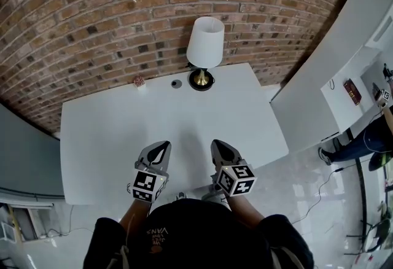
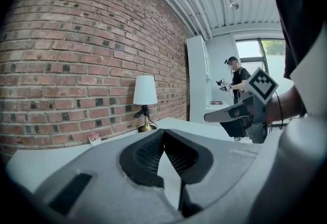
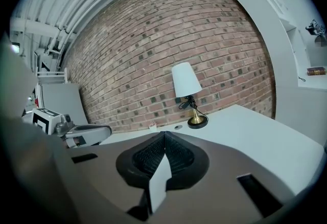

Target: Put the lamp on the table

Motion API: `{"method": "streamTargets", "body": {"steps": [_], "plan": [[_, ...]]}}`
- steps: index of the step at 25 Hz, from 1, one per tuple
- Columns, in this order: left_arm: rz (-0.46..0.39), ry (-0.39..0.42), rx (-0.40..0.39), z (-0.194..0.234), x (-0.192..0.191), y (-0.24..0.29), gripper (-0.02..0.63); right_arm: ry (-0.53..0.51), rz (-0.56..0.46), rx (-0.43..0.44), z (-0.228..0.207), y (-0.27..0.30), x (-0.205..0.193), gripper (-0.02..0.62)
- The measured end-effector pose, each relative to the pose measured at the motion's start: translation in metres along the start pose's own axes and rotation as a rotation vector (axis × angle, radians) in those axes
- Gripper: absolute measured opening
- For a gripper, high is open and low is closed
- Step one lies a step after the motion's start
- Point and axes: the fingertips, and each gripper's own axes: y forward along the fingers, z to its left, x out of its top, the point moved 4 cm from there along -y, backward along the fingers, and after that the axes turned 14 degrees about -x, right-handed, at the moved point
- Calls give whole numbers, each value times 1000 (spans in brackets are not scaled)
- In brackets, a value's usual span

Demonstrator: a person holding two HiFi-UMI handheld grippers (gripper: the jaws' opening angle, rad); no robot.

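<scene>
A lamp [image 1: 204, 46] with a white shade and a brass base stands upright at the far edge of the white table [image 1: 110, 132], close to the brick wall. It also shows in the left gripper view as the lamp [image 2: 145, 100] and in the right gripper view as the lamp [image 3: 188, 90]. My left gripper [image 1: 163, 146] and right gripper [image 1: 218, 145] hover side by side over the table's near part, both shut and holding nothing, well short of the lamp.
A small pink thing [image 1: 139, 81] and a small grey disc [image 1: 177, 84] lie left of the lamp by the wall. A white cabinet [image 1: 344, 46] stands to the right. A person [image 2: 236, 82] stands far off on that side.
</scene>
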Motion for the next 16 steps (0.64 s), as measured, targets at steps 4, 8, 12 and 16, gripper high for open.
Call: {"method": "streamTargets", "body": {"steps": [4,8,12,16], "plan": [[4,-4,-8,-1,0,1,11,5,0,-1,1,1,0,-2],[-7,-6,-14,-2,1,4,11,-1,0,7,0,2,-1,-2],[-8,-11,-15,-1,2,8,11,-28,11,2,-3,5,1,-2],[-5,-15,-7,3,5,13,11,-34,11,6,-6,9,8,-2]]}}
